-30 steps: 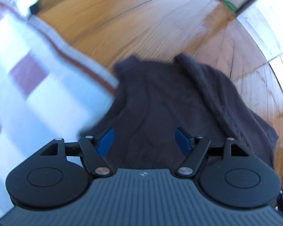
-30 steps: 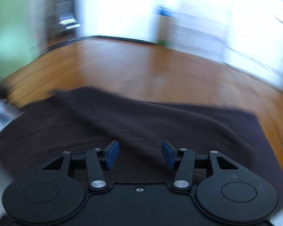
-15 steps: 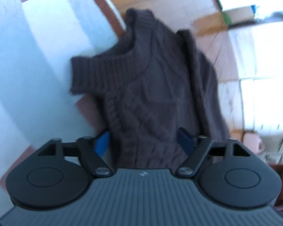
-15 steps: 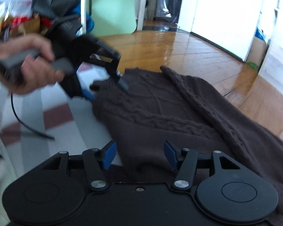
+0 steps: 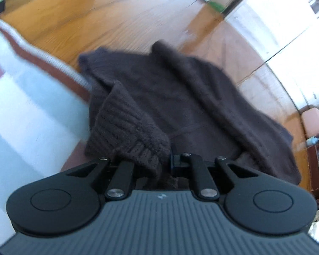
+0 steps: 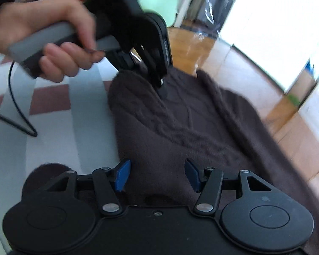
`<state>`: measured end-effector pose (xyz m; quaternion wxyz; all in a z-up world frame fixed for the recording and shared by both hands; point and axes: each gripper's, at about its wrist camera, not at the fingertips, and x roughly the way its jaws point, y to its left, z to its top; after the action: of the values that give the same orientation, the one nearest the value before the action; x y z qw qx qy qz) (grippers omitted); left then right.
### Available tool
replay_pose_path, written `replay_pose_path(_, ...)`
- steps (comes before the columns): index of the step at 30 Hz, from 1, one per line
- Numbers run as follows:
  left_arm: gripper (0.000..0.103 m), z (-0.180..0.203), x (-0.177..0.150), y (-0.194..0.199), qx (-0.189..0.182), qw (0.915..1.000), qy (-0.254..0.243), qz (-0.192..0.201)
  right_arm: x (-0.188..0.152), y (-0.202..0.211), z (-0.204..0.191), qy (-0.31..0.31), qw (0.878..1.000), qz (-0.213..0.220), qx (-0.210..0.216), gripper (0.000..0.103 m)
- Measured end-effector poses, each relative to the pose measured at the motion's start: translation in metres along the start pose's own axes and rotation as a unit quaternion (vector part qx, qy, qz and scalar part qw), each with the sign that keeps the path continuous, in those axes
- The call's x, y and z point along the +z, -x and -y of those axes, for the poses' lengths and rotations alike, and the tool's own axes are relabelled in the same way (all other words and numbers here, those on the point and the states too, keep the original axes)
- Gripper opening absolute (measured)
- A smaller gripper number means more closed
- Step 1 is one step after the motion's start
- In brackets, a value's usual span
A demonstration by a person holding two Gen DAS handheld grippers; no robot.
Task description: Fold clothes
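The left tongs (image 5: 153, 165) are clamped on the ribbed hem of a dark brown knitted sweater (image 5: 180, 106), and a fold of that hem is bunched up between the closed fingers. The right tongs (image 6: 157, 176) are held apart, with the blue pads (image 6: 122, 176) standing on either side of the sweater's near edge and nothing gripped between them.

The sweater is spread partly over a rug (image 5: 21, 110) of pale blue and white blocks with dull red squares, and partly over a glossy wooden floor (image 5: 85, 17). The rug's red border and grey fringe are seen running beside the garment's far corner. Bright white light is cast across the floor from the right side of the room. A pink container (image 5: 312, 121) and a wooden shelf (image 5: 316, 165) are seen at the far right, and a green panel (image 6: 161, 2) at the back of the room.

In the right wrist view the left tongs (image 6: 159, 78) are gripped by a hand (image 6: 53, 34) around a grey handle, angled downward onto the sweater's upper part. A black cable (image 6: 17, 114) is trailed from the handle across the rug.
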<state>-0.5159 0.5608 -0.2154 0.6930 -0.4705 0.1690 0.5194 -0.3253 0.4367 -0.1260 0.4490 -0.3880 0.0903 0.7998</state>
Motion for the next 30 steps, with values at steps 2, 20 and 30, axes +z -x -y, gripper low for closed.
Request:
replay_pose_path(2, 0.011, 0.022, 0.007, 0.007, 0.004, 0.9984, -0.048, 0.028, -0.004, 0.011, 0.016, -0.059, 0.998, 0.012, 0.025, 0.056)
replay_pose_path(20, 0.041, 0.196, -0.056, -0.077, -0.182, 0.9541, -0.181, -0.154, -0.111, 0.11, 0.149, -0.351, 0.929, 0.04, -0.113, 0.058)
replay_pose_path(30, 0.059, 0.152, -0.051, -0.034, -0.129, 0.9682, -0.169, -0.132, -0.143, 0.104, 0.186, -0.566, 0.818, 0.09, 0.05, 0.061)
